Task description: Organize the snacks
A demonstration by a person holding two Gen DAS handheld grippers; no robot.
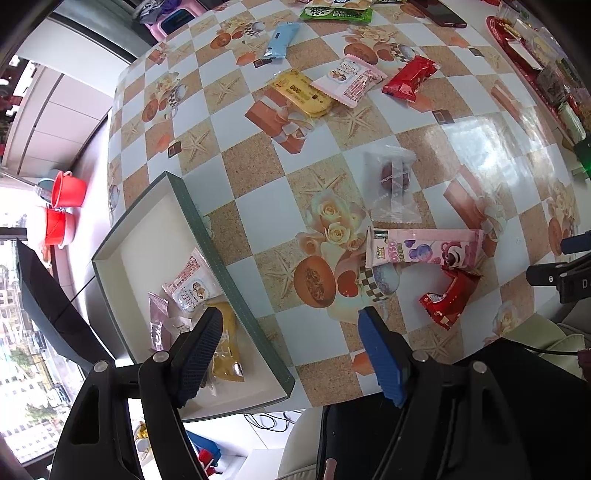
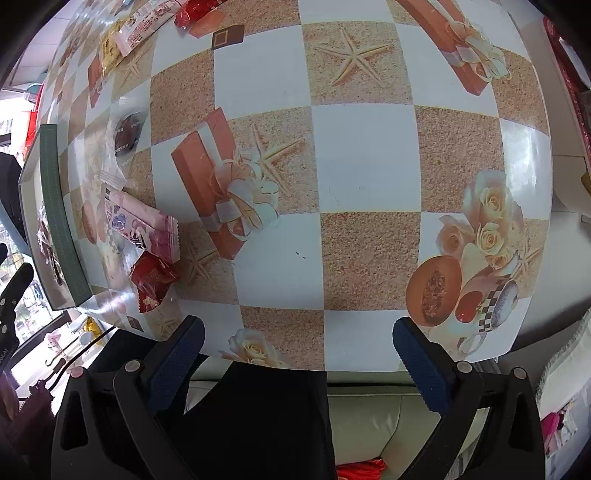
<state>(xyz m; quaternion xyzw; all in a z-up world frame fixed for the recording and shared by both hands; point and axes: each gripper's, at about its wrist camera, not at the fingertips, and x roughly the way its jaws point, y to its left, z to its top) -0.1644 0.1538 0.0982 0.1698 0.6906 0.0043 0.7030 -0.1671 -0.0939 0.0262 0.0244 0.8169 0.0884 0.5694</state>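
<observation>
Progress was partial, roughly a third done by my read. The box (image 1: 207,236) sat at the table (image 1: 480,147) edge on the left with three or four packets in it: a white printed packet (image 1: 190,282), a mauve packet (image 1: 159,325) and a yellow packet (image 1: 227,343), all lying flat on the box floor near its lower corner. Still loose on the table: the long pink bear packet (image 1: 424,247) and a red packet (image 1: 448,295) just beside it, nearest the box; a clear wrapper with a dark snack (image 1: 393,177) a little further up; then a cluster of a yellow biscuit pack (image 1: 301,92), a pink-white pack (image 1: 351,79) and another red packet (image 1: 408,79); a blue packet (image 1: 282,38) and a green pack (image 1: 336,13) at the far edge. So about eight were left, as far as the views showed. The red tray (image 1: 524,62) on the right held other items; unclear whether those belong to the task. Left gripper (image 1: 291,350) hovered over the box's near wall, jaws wide apart, nothing between them. Right gripper (image 2: 297,363) hung over the table's near edge, jaws also spread wide and empty. Likely next pick: the pink bear packet or the red one beside it, both within easy reach of either gripper.
</observation>
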